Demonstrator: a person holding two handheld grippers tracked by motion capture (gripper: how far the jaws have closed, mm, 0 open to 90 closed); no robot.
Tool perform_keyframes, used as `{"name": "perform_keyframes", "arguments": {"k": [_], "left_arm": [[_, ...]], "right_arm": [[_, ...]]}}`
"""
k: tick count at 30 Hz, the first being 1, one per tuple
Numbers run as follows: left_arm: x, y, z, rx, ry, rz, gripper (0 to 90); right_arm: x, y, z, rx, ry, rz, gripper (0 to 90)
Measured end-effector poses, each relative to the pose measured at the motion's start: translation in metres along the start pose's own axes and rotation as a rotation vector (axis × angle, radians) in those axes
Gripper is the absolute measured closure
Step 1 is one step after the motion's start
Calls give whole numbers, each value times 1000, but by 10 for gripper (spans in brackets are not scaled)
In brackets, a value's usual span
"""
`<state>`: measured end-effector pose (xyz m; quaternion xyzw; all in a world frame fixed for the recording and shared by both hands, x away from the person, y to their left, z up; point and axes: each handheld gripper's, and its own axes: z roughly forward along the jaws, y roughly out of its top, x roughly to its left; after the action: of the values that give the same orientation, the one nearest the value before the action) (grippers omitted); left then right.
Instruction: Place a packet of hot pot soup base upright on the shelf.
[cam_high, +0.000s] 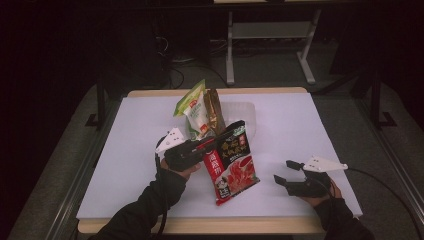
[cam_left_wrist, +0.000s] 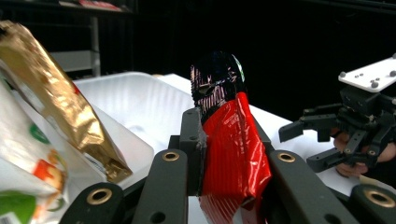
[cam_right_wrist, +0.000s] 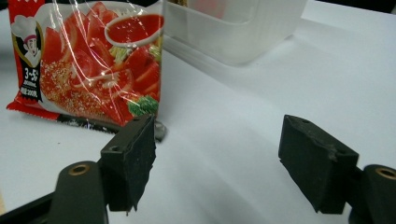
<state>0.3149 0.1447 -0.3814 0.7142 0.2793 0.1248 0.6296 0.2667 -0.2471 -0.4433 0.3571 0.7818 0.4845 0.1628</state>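
Note:
A red and black food packet (cam_high: 231, 165) with a picture of a red dish stands tilted in front of a clear plastic bin (cam_high: 246, 114). My left gripper (cam_high: 212, 145) is shut on its upper left part. In the left gripper view the gripper (cam_left_wrist: 226, 135) pinches the red packet (cam_left_wrist: 233, 158) edge-on. My right gripper (cam_high: 283, 171) rests open to the right of the packet, holding nothing. The right gripper view has its gripper (cam_right_wrist: 217, 149) wide apart over bare table, with the packet (cam_right_wrist: 93, 60) ahead at the left, its bottom edge down at the table.
A green and white packet (cam_high: 196, 111) and a gold packet (cam_high: 214, 110) stand in the bin's left end. They appear as the gold packet (cam_left_wrist: 60, 102) and the bin (cam_left_wrist: 135, 102) in the left gripper view. The white table top (cam_high: 300, 125) ends in wooden edges.

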Motion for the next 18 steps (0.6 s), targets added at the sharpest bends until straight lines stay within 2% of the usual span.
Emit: {"name": "perform_keyframes", "arguments": {"k": [8, 14, 15, 18], "left_arm": [[2, 5, -3, -24, 55, 3, 751], [-2, 10, -3, -33, 76, 33, 752], [-3, 11, -2, -29, 79, 50, 751], [-5, 13, -2, -36, 82, 71, 750]], "right_arm": [[0, 0, -1, -10, -4, -1, 265], [-1, -1, -2, -16, -5, -3, 265], [-1, -1, -2, -14, -7, -7, 265], [0, -1, -2, 2, -31, -38, 247]]}}
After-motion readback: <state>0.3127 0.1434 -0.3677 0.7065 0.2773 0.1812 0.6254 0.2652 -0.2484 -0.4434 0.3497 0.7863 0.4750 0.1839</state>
